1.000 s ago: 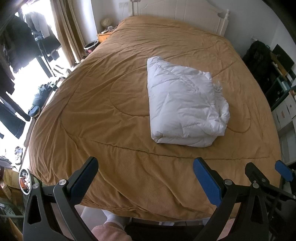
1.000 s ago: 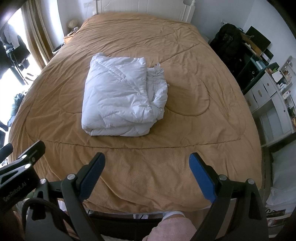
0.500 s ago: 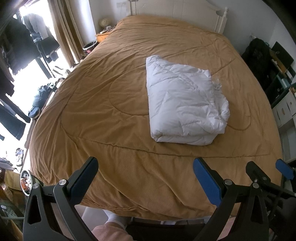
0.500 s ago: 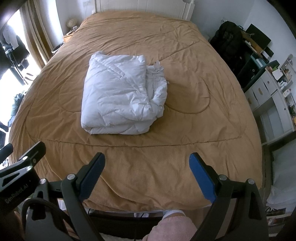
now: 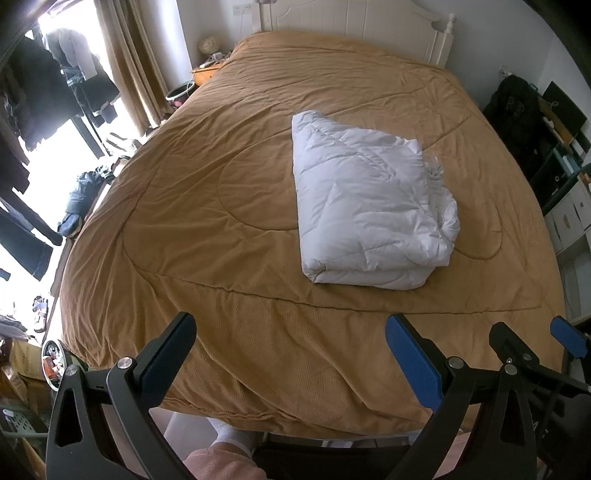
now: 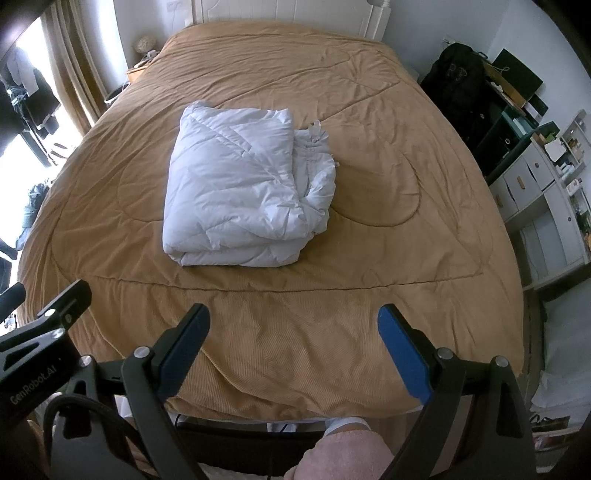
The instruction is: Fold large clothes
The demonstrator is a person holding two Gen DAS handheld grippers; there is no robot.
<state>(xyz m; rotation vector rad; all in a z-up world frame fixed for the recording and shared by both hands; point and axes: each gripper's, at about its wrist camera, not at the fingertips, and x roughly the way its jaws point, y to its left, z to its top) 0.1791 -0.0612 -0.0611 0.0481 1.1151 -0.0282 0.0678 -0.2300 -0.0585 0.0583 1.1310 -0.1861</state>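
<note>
A big bed [image 5: 258,229] fills the room. A brown blanket [image 6: 369,155] covers all of it. At the far end of the bed stands a white headboard [image 5: 354,22] against a white wall [image 6: 424,22]. Next to the bed's far left corner sits a small wooden table [image 5: 207,72]. Brown curtains [image 5: 129,62] hang by a bright window [image 5: 51,147], and dark clothes [image 5: 33,92] hang in the light. On the right are white drawers [image 6: 532,184] and a black bag [image 6: 458,74]. More clothes [image 5: 81,192] lie on the floor.
</note>
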